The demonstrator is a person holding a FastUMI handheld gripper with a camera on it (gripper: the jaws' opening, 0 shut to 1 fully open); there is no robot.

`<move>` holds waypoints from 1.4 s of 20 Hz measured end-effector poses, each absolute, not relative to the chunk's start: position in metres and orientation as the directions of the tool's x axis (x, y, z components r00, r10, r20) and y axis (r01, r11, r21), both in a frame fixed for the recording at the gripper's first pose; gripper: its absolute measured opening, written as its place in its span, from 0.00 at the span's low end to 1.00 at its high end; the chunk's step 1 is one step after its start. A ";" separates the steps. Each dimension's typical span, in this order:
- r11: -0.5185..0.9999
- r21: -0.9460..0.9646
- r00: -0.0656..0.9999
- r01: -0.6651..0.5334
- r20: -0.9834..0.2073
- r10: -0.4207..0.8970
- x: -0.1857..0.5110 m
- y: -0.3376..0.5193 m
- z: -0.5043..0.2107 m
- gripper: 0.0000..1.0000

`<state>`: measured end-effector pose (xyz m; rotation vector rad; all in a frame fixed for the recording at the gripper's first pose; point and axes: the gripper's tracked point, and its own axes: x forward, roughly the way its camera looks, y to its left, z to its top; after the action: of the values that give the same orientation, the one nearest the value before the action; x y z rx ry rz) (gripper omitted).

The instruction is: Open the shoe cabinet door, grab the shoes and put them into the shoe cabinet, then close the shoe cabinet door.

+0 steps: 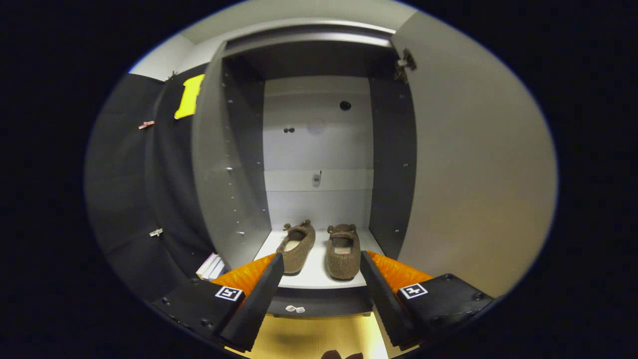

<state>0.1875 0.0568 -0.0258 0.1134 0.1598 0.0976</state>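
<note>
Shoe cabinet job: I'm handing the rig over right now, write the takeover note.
Tongs: open, holding nothing, spread in front of the shoe cabinet.
Shoes: left shoe and right shoe both lie side by side on the cabinet's bottom shelf, just beyond the fingertips.
Door: swung wide open to the right.
Done: door opened, both shoes inside.
Left: swing the door shut.

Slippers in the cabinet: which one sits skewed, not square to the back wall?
The left slipper, beside the left finger's tip: its toe swings toward that finger. The right slipper lies straight. The open gripper holds neither.
</note>
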 end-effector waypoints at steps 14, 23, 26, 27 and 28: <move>0.990 0.109 0.995 -0.085 -0.040 0.090 -0.047 -0.038 -0.009 0.98; 0.984 0.156 0.994 0.085 -0.084 -0.073 -0.068 -0.173 -0.021 0.98; 0.982 0.149 0.991 0.115 -0.092 -0.102 -0.047 -0.205 -0.028 0.98; 0.983 0.142 0.989 0.118 -0.102 -0.104 -0.035 -0.212 -0.032 0.98; 0.984 0.133 0.989 0.115 -0.109 -0.100 -0.026 -0.214 -0.037 0.98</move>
<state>-0.0260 -0.2144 -0.0367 0.1400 0.1024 -0.1084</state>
